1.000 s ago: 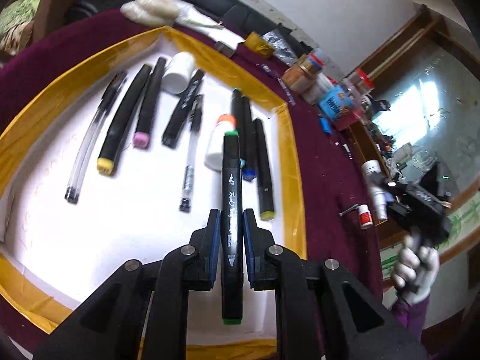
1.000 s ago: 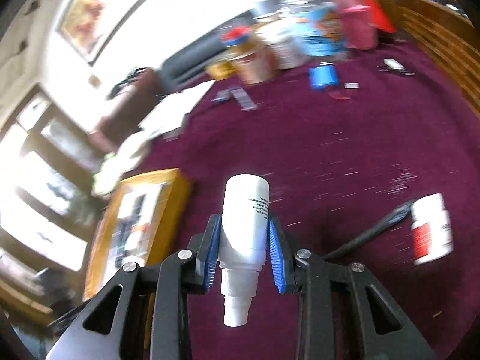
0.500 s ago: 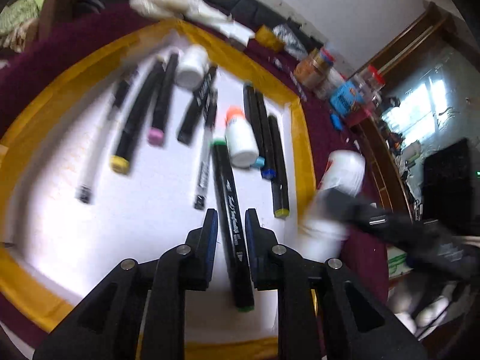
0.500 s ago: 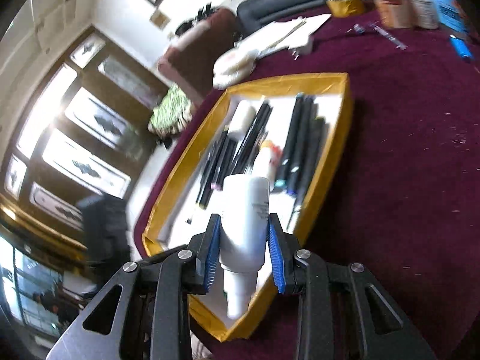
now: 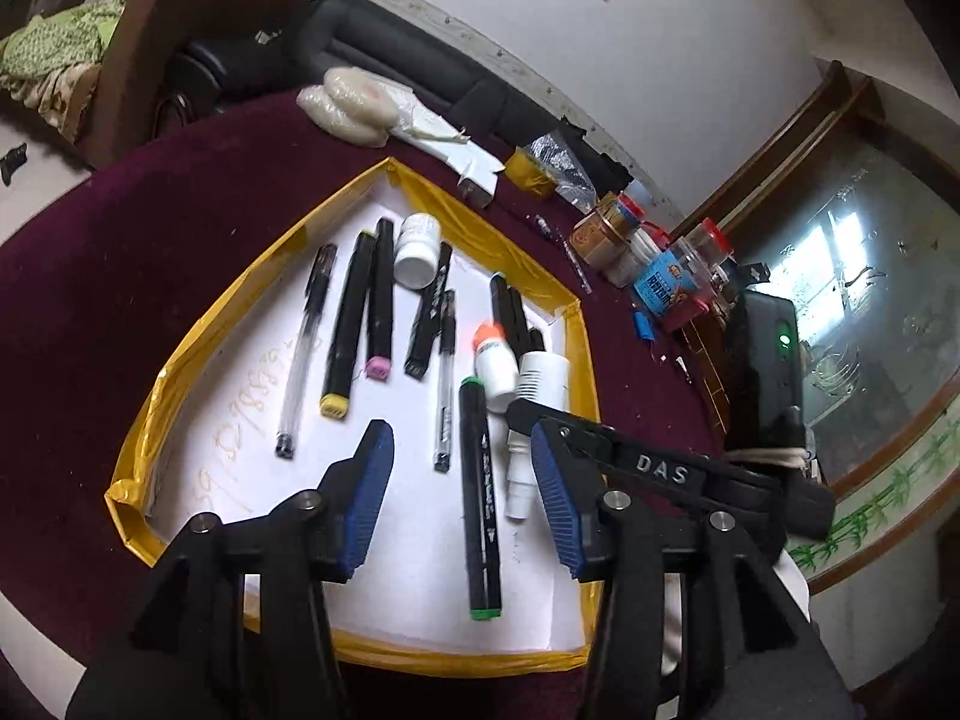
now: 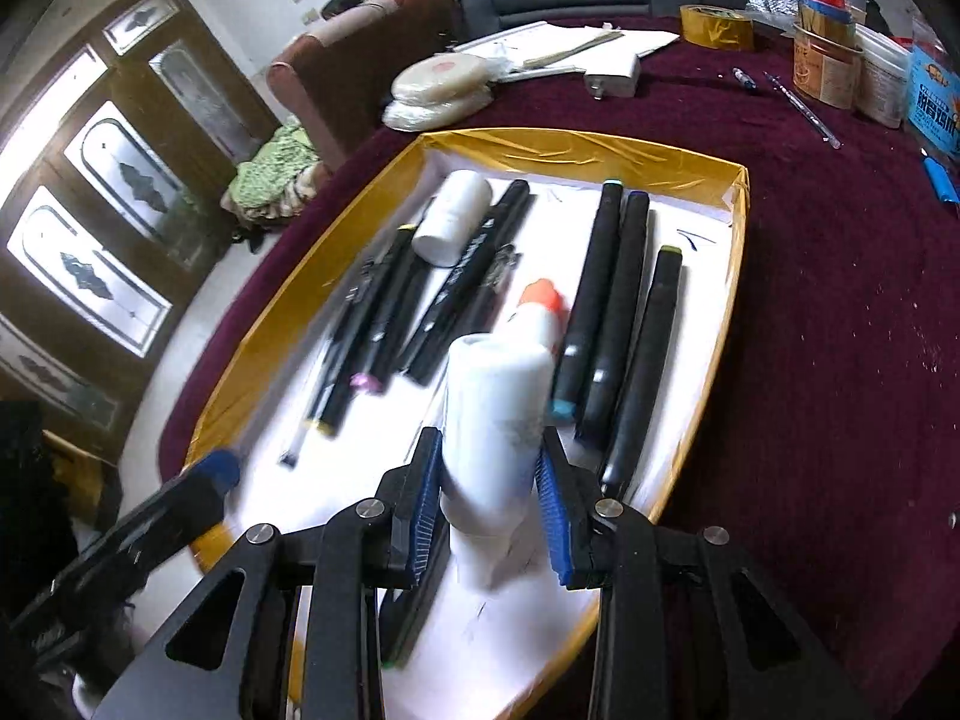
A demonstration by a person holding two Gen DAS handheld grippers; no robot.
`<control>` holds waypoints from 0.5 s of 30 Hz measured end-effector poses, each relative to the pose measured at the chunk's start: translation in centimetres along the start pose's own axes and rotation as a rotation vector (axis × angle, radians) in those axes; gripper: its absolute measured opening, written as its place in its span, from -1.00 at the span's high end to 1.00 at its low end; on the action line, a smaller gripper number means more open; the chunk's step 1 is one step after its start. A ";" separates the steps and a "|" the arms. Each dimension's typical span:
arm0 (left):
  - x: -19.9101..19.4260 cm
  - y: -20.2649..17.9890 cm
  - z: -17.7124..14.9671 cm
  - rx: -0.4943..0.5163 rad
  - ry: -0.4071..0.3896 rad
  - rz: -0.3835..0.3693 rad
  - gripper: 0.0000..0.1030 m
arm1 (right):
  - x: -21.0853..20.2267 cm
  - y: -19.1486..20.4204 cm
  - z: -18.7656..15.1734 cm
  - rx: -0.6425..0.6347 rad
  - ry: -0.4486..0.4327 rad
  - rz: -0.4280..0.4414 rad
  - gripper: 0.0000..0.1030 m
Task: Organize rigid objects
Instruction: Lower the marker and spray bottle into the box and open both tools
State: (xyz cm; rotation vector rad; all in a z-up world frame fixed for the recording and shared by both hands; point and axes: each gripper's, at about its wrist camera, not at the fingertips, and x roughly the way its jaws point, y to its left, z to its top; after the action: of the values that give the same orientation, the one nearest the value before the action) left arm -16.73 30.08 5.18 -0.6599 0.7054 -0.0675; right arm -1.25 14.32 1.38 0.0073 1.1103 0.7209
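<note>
Sorting pens and bottles into yellow-edged tray (image 5: 180, 354)

Left gripper (image 5: 462, 498) spread wide, empty — green-capped marker (image 5: 479, 498) lying below; right gripper (image 6: 489, 504) clamped on white bottle (image 6: 495, 420) over tray.

Black plastic tongs (image 5: 462, 501) w/ ribbed blue pads (image 5: 367, 504), silver screws, raised "DAS" lettering on right tongs (image 6: 487, 507).

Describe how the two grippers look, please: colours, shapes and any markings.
Both are matte black. The left gripper has angular arms joined by silver round bolts, and its jaws carry blue ribbed pads. The right gripper looks the same, with triangular cut-outs in its arms. Seen from the left camera, its side bears raised letters "DAS". No cables or sleeves are clearly visible.
</note>
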 end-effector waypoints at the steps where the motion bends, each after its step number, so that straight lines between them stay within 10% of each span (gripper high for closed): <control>1: 0.1 0.4 0.0 -0.008 0.010 -0.003 0.11 | 0.5 0.0 0.0 -0.006 0.022 0.004 0.48; 10: -0.6 2.3 0.1 -0.021 -0.007 0.009 0.08 | 0.2 2.3 -2.1 -0.060 0.194 0.016 0.47; 15: -0.8 2.2 0.2 -0.014 -0.013 -0.002 0.06 | -0.7 0.5 0.4 0.019 0.083 0.055 0.35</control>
State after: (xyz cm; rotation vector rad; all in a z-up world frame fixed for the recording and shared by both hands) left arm -17.61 32.15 4.49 -0.6740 0.6931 -0.0595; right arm -1.41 14.48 2.31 0.0250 1.1998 0.7657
